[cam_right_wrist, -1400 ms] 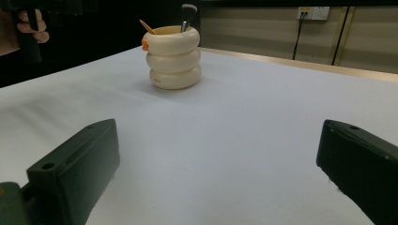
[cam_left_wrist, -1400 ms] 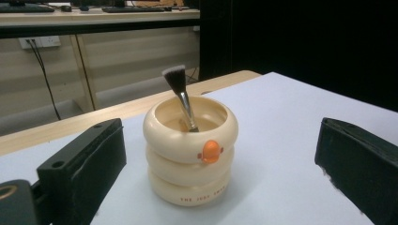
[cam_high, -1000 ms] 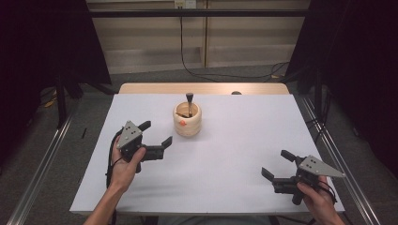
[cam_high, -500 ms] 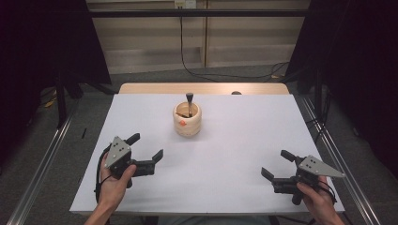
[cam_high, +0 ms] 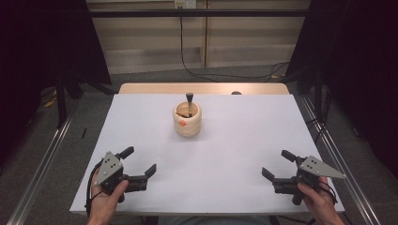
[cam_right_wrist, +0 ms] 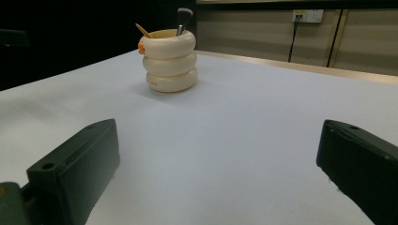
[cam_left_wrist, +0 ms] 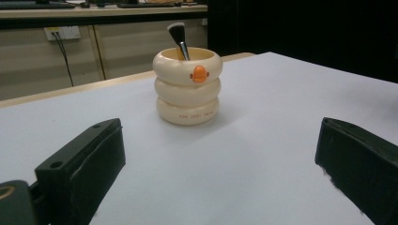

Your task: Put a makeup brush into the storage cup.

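Left tongs (cam_high: 139,163) sit low at the near-left corner of the desk (cam_high: 244,140), held in the person's left hand (cam_high: 105,199); jaws spread wide, nothing between them; released. Right tongs (cam_high: 277,165) at the near-right corner, gripped by the right hand (cam_high: 319,201); jaws likewise wide apart and empty; released. Both sets well apart from each other and from the cup.

Cream holder (cam_high: 187,120) stands upright mid-desk, toward the far edge; shaped like three stacked rings; orange beak-like mark (cam_left_wrist: 200,73) on the top ring, facing the person's side. Makeup brush (cam_left_wrist: 178,36) stands in it, bristles up, leaning slightly; a thin yellowish stick (cam_right_wrist: 142,30) also pokes out of the rim in the right gripper view.

In the left gripper view the holder lies dead ahead between the jaws, far off; in the right gripper view it is ahead and left of centre. White sheet covers the desk; wood edge (cam_high: 206,88) visible at the far side.
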The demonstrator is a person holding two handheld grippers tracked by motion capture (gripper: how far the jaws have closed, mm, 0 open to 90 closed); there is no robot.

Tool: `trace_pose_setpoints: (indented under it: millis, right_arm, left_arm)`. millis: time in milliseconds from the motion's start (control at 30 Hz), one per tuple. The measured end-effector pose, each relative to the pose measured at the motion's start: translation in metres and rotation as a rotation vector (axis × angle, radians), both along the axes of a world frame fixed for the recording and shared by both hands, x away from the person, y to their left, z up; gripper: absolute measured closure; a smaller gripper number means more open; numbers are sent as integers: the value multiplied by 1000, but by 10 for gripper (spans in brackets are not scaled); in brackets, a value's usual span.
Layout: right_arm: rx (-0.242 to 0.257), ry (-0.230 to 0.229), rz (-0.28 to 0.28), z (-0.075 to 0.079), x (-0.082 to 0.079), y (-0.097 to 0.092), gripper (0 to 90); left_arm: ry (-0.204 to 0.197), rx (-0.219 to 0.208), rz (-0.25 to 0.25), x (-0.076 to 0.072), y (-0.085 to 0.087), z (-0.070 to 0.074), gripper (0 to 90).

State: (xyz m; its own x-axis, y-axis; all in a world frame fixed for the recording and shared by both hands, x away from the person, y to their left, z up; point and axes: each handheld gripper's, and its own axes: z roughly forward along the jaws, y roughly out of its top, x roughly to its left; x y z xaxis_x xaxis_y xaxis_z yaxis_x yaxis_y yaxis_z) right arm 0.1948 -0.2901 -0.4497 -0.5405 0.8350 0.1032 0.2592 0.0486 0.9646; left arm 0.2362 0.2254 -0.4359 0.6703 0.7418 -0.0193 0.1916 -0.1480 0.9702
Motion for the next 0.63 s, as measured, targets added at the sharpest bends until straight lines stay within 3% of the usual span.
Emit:
trace_pose_setpoints:
  millis: [100, 167, 233, 333, 467, 633]
  right_arm:
    - [-1, -1, 0, 0, 0, 1, 0]
    - [-2, -2, 4, 0, 0, 1, 0]
    - [-4, -2, 4, 0, 0, 1, 0]
    - [0, -4, 1, 0, -1, 1, 0]
    - [-5, -5, 5, 0, -1, 1, 0]
    - [-5, -1, 2, 0, -1, 0, 0]
  left_arm:
    - [-9, -6, 17, -6, 3, -2, 14]
    - [-4, 8, 6, -9, 4, -2, 14]
    - [1, -6, 2, -11, 4, -2, 13]
    - [-13, -14, 25, -11, 4, -1, 22]
    - [-17, -27, 20, -12, 4, 0, 22]
    - [1, -34, 17, -10, 3, 0, 19]
